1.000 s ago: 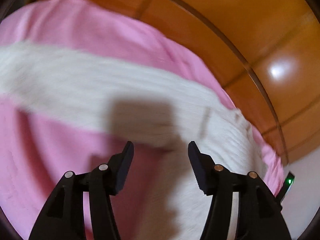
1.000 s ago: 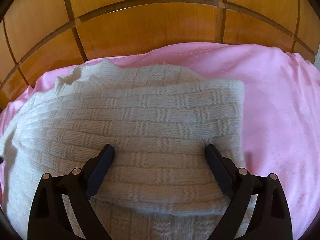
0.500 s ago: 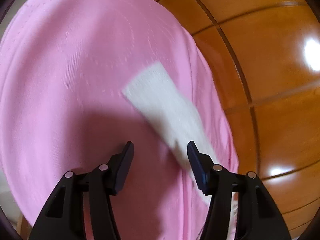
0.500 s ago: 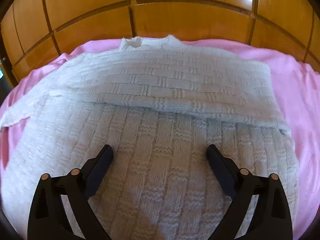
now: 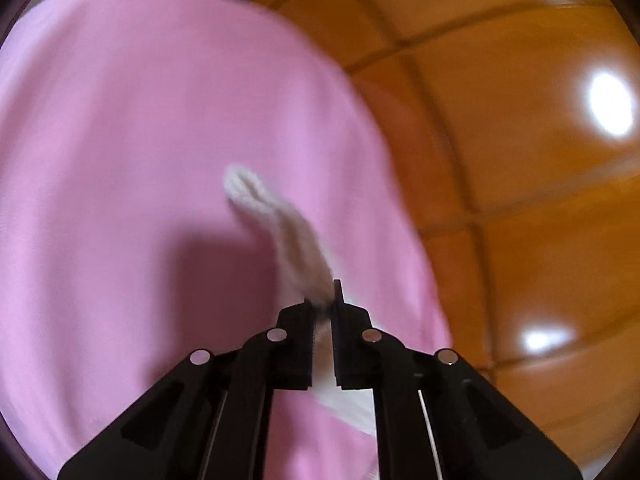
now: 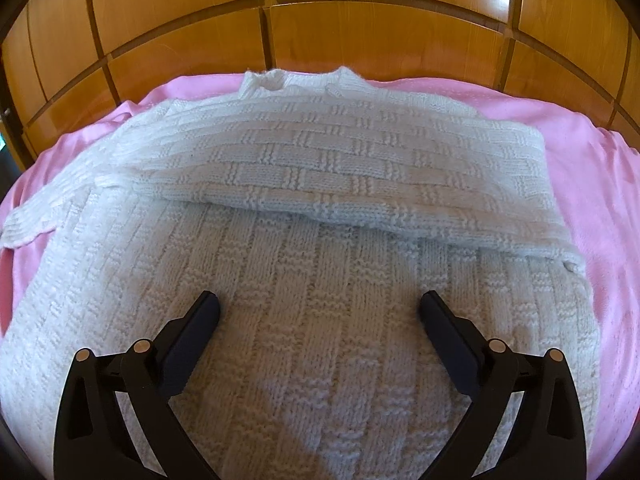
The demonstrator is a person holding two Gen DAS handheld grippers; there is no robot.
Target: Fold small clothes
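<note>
- My left gripper point(image 5: 323, 300) was clamped tight on a narrow white strip of the sweater point(image 5: 296, 248), the sleeve by the look of it; its cuff end curled beyond the fingertips, lifted over the pink cloth point(image 5: 120, 140). The view was blurred.
- The gripper's shadow lay on the pink cloth just left of the held strip.
- My right gripper point(image 6: 319, 312) was spread wide, holding nothing, hovering over the sweater point(image 6: 304, 320); contact with the knit could not be told.
- The white knit sweater lay spread on the pink cloth point(image 6: 600, 184), covering most of it, the collar at the far edge.
- One sleeve point(image 6: 344, 168) was folded crosswise over the sweater's upper body, beyond my right fingertips.
- The other sleeve point(image 6: 36, 216) trailed off the sweater's left side onto the pink cloth.
- Glossy wooden panels point(image 6: 360, 28) rose beyond the sweater's collar; the same wood point(image 5: 520, 200) showed right of the pink cloth in the left view.
</note>
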